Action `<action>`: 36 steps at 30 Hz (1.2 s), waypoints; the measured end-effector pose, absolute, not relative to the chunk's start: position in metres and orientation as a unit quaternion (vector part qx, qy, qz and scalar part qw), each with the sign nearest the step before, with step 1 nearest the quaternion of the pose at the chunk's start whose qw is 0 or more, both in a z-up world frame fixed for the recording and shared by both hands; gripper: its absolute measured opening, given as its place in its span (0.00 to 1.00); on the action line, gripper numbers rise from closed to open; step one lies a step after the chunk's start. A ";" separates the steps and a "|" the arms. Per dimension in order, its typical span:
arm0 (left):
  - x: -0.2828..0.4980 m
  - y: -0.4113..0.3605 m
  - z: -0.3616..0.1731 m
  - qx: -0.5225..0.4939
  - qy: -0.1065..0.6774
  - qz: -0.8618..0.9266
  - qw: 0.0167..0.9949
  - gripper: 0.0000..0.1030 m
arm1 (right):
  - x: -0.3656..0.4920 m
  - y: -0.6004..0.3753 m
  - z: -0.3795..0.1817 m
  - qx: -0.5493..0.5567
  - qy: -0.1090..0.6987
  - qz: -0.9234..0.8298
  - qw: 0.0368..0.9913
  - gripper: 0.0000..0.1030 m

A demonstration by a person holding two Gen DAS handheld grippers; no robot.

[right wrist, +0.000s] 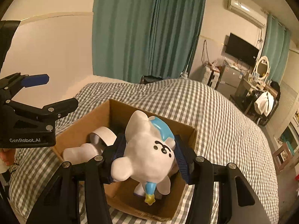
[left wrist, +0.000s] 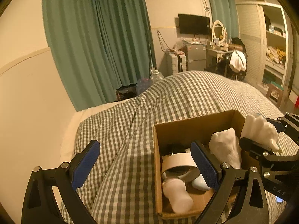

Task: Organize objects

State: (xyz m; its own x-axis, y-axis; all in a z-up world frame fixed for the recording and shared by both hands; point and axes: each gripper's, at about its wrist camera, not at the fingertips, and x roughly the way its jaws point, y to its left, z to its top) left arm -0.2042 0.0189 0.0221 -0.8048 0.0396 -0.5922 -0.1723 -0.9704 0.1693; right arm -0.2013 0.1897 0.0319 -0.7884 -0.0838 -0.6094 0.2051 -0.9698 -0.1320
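Here toy [right wrist: 147,149] hides, perhaps, box [right wrist: 93,119] contents

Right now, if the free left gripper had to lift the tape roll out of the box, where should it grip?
Probably across the tape roll's band, one finger through its hollow core, coming from above: it sits on the pile inside the cardboard box, core exposed.

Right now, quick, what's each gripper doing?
Left gripper: open, holding nothing.
Right gripper: closed on the white bear figurine, over the cardboard box.
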 end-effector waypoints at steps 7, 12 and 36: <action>-0.234 0.034 0.001 -0.331 0.119 0.933 0.068 0.97 | -0.229 0.200 0.007 0.349 0.100 -0.927 0.096 0.50; -0.252 0.036 -0.010 -0.348 0.119 0.927 0.072 0.97 | -0.245 0.209 -0.003 0.357 0.096 -0.923 0.106 0.66; -0.223 0.019 0.028 -0.319 0.078 0.943 0.055 0.99 | -0.216 0.226 0.058 0.300 0.065 -0.951 0.041 0.90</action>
State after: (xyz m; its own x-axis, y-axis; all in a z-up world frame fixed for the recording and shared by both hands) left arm -0.2233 0.0191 0.0281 -0.7907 0.0536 -0.6099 -0.1527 -0.9820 0.1116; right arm -0.2163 0.2258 0.0585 -0.8161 -0.0388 -0.5765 0.1170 -0.9882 -0.0992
